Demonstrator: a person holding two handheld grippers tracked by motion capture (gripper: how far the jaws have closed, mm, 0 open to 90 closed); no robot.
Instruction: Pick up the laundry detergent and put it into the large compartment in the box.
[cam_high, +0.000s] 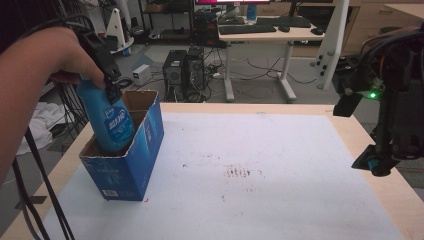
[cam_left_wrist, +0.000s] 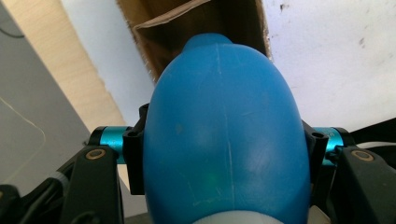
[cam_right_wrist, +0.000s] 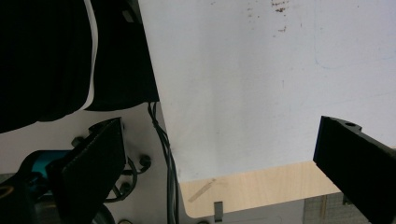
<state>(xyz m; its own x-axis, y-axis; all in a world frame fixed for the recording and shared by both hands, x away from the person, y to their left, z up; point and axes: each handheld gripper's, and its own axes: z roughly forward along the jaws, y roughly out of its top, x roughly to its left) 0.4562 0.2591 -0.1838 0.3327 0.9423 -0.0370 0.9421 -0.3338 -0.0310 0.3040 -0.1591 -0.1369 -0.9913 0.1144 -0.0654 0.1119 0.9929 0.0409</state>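
Clamped around the blue bottle (cam_left_wrist: 226, 140) in the left gripper (cam_high: 107, 82), lower end already inside the open blue carton (cam_high: 145, 145) near the surface's (cam_high: 280, 165) left edge. Likely to snag on the cardboard rim or tip the light carton if lowered tilted. Farther right, right gripper (cam_right_wrist: 219, 154) spread wide, empty, above the surface edge.

overhead forward view, two close gripper views

An office-like lab: computer towers (cam_high: 182, 75) on the floor, desk (cam_high: 270, 34) with keyboards (cam_high: 248, 29), loose cables (cam_high: 260, 70).
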